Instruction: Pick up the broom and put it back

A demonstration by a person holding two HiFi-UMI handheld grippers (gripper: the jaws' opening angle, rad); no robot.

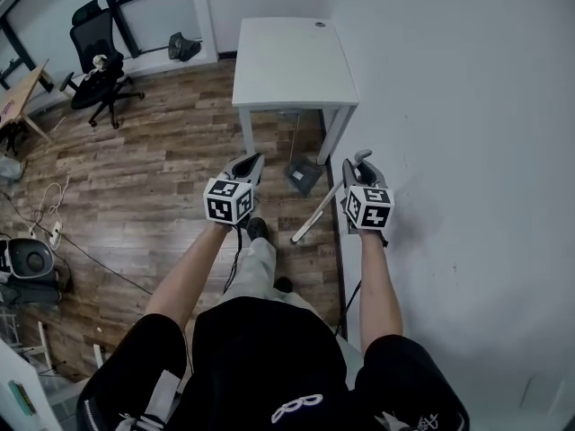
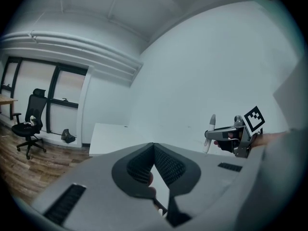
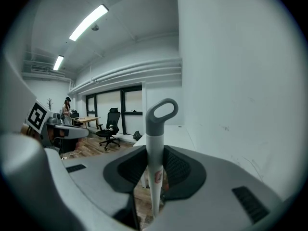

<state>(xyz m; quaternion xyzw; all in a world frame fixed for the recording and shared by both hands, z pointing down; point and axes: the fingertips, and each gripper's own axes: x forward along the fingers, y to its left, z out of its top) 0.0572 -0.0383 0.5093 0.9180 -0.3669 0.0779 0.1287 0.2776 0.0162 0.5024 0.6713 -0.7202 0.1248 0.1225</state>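
Head view, right hand-held gripper clamps broom, left hand-held gripper closed

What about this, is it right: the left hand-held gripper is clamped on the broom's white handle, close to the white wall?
No, wrong side. The right hand-held gripper is clamped on the broom's white handle, close to the white wall; the right gripper view shows the handle between its jaws. The left hand-held gripper is shut on nothing.
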